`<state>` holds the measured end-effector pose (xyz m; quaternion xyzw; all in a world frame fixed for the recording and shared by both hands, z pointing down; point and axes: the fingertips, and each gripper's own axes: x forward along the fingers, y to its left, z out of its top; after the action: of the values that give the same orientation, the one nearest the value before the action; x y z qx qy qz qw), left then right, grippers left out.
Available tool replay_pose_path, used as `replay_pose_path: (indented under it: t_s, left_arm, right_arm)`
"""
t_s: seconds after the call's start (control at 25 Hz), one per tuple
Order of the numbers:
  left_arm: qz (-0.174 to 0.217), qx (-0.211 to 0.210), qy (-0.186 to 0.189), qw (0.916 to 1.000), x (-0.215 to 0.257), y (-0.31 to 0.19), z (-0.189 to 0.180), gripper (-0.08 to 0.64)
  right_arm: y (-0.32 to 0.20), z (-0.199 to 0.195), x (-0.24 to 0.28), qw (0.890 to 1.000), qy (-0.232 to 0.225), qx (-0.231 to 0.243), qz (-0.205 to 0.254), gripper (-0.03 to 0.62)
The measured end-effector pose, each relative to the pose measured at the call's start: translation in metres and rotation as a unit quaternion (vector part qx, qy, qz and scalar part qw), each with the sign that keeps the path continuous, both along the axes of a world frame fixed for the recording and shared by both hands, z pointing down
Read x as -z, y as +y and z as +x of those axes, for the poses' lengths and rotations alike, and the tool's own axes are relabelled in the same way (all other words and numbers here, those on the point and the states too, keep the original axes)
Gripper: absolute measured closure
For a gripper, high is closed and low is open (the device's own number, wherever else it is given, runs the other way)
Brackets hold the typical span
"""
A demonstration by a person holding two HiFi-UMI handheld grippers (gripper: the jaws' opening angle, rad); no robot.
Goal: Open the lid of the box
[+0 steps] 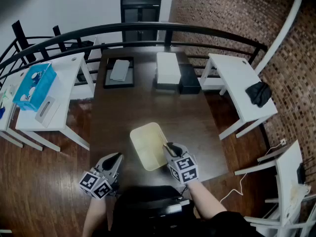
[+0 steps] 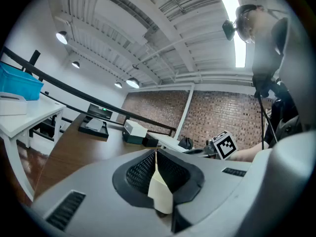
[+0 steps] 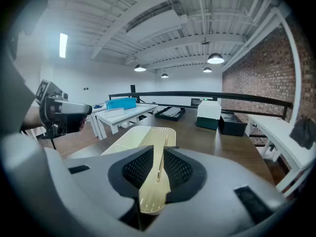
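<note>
The cream box lies near the front edge of the dark wooden table, its lid flat on top. My right gripper sits at the box's right edge, shut on the rim of the lid. In the right gripper view the fingertips press together over the lid. My left gripper hovers off the table's front left corner, apart from the box. Its jaws are shut with nothing between them. The right gripper's marker cube shows in the left gripper view.
At the table's far end stand a black tray, a white box and a black box. White desks flank the table; the left one bears a blue bin, the right one a black bag. A black railing curves behind.
</note>
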<state>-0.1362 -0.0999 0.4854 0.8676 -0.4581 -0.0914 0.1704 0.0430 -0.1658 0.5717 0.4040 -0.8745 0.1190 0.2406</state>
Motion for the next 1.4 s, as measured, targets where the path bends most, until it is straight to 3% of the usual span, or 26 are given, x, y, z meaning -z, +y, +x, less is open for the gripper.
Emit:
replay_pose_path:
  t_s: [0.2,0.36,0.48,0.56,0.76,1.0,1.12,1.24,1.4]
  left_arm:
    - [-0.03,-0.052,-0.057,0.9966,-0.025,-0.019,0.023,0.47]
    - [-0.023,-0.079,-0.098,0.9918,-0.027,-0.039,0.049,0.465]
    - [-0.029,-0.116,-0.135,0.9837,-0.04,-0.056,0.073,0.452]
    - [-0.038,-0.146,-0.175,0.973,-0.054,-0.063,0.091,0.417]
    - [-0.066,-0.208,-0.29,0.9317,-0.095,-0.062,0.118,0.417]
    - [-0.062,-0.227,-0.35,0.9068,-0.104,-0.063,0.121,0.448]
    - [-0.073,-0.234,-0.345,0.9063,-0.105,-0.064,0.122,0.448]
    - [-0.079,-0.23,-0.335,0.9102,-0.104,-0.064,0.121,0.449]
    - [-0.08,-0.213,-0.333,0.915,-0.103,-0.068,0.117,0.484]
  right_arm:
    - [-0.008,0.001,-0.017,0.999,0.033,-0.026,-0.014,0.526]
    - [-0.01,0.004,-0.029,0.997,0.061,-0.043,-0.015,0.543]
    - [-0.011,0.002,-0.028,0.996,0.071,-0.05,-0.009,0.563]
    - [-0.012,0.002,-0.029,0.996,0.072,-0.057,-0.012,0.568]
    - [-0.012,0.001,-0.026,0.995,0.064,-0.073,-0.013,0.575]
    - [-0.013,0.0,0.006,0.996,0.02,-0.087,0.022,0.58]
    - [-0.018,0.019,0.031,0.993,-0.001,-0.11,0.052,0.58]
    - [-0.035,0.069,0.026,0.986,0.001,-0.158,0.057,0.58]
    - [-0.046,0.148,-0.047,0.972,0.037,-0.228,-0.032,0.58]
